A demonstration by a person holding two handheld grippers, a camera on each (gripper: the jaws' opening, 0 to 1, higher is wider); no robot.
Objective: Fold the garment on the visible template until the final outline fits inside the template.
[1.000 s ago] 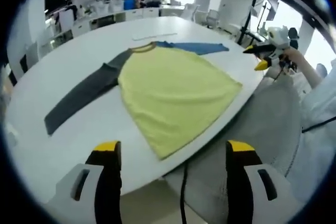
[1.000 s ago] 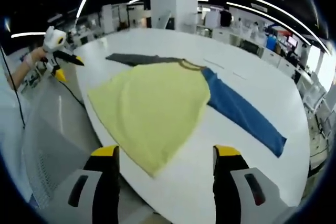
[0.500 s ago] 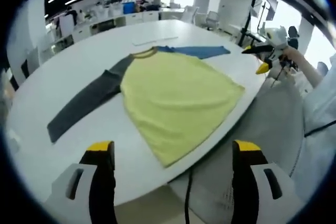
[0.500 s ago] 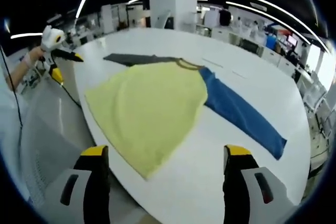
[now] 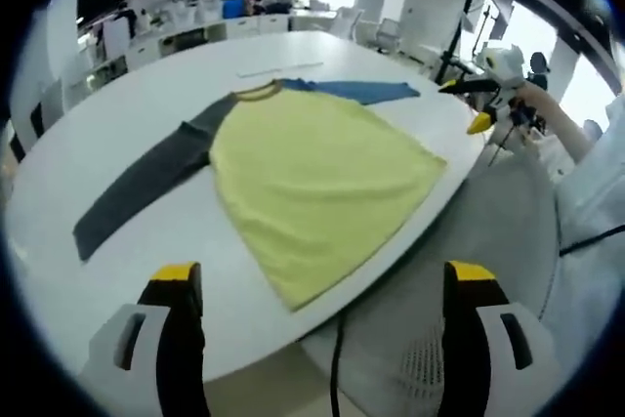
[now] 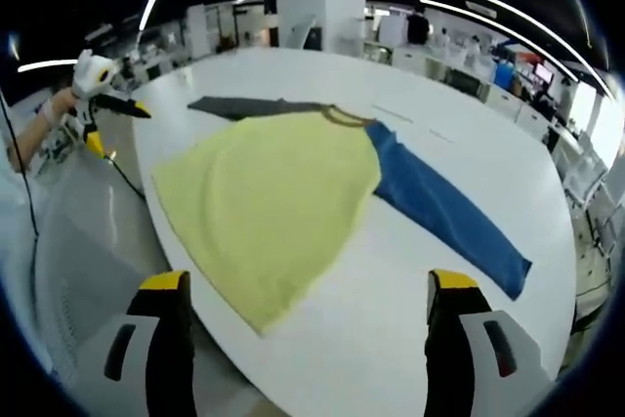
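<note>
A long-sleeved shirt lies flat on the white table, its yellow body reaching the near edge. One sleeve is grey, the other blue. In the right gripper view the yellow body sits between the blue sleeve and the grey sleeve. My left gripper is open and hangs off the table's edge, short of the hem. My right gripper is open too, also in front of the hem. Each shows in the other's view, held by a hand: right gripper, left gripper.
A thin pale strip lies on the table just beyond the collar. Grey floor borders the table's near edge, and a black cable hangs below it. Desks and chairs fill the office behind. A sleeve shows at right.
The jaws of both grippers have spread wider apart. Both cameras shifted slightly; the shirt lies as before.
</note>
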